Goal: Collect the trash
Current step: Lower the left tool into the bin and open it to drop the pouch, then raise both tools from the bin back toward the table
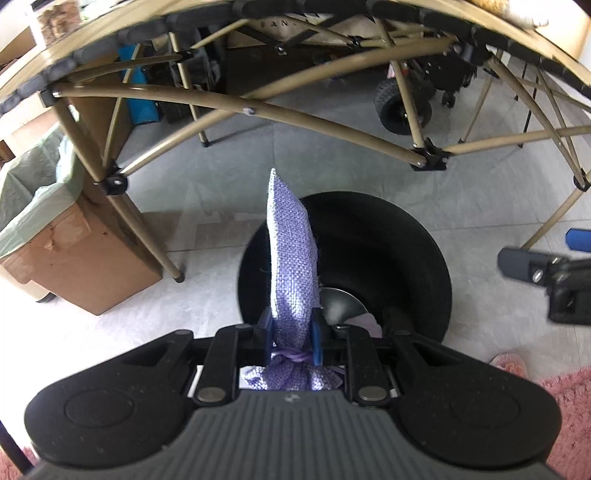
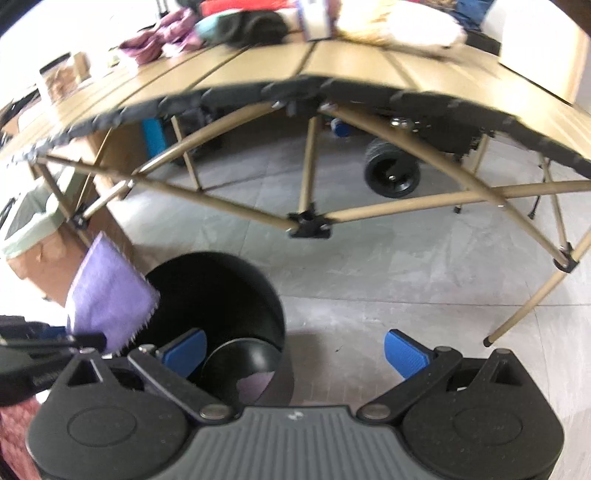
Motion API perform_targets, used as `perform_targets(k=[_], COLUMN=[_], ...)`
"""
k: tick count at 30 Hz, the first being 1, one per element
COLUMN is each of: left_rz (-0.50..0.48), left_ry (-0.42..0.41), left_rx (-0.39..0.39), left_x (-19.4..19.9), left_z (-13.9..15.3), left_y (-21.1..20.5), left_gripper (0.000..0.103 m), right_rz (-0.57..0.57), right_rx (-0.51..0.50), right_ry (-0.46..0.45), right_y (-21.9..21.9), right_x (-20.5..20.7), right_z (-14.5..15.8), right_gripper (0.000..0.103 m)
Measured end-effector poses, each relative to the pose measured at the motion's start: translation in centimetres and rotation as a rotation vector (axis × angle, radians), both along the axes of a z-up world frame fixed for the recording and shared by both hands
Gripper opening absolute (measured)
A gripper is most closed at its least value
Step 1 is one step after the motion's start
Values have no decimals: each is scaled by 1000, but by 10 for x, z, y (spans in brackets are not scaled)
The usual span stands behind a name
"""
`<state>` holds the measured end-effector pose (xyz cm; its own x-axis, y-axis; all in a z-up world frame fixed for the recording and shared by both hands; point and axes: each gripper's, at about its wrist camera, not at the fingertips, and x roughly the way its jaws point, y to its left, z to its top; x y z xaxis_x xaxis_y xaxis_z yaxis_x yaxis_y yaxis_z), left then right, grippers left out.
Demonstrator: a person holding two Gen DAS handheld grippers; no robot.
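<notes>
Your purple sachet [image 1: 291, 254] hides part of the black bin [image 1: 399, 236], and its tied neck sinks behind the gripper body. The tabletop clutter [image 2: 258, 22] is blurred (items unreadable); the cardboard box [image 1: 70, 266] runs off-frame.
</notes>
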<state>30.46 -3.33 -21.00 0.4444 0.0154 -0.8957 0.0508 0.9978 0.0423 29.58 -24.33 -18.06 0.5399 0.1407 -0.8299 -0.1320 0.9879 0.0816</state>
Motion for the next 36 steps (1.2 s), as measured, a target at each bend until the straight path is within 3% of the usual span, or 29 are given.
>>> perform_targets(k=[11, 18, 24, 26, 27, 28, 30, 36], left_rz=[-26, 18, 32, 27, 24, 25, 38, 56], left_ry=[77, 154, 163, 156, 152, 149, 133, 130], left_rx=[-4, 13, 21, 28, 32, 38, 62, 72], left_x=[26, 43, 43, 42, 42, 42, 42, 45], left_z=[-23, -49, -54, -52, -52, -51, -48, -44], left_y=[-38, -45, -44, -45, -46, -45, -45, -41], left_gripper=[20, 20, 21, 26, 37, 59, 87, 94], right_rz=[-122, -134, -124, -125, -127, -129, -128, -126], right_rx=[24, 19, 6, 2, 1, 1, 0, 0], right_ry=[12, 26, 41, 44, 44, 42, 40, 37], right_y=[-33, -36, -31, -30, -31, -31, -30, -31], right_x=[8, 10, 14, 15, 15, 15, 15, 14], right_z=[-4, -10, -17, -17, -18, -17, -17, -18], right_gripper=[103, 103, 103, 103, 103, 103, 103, 103])
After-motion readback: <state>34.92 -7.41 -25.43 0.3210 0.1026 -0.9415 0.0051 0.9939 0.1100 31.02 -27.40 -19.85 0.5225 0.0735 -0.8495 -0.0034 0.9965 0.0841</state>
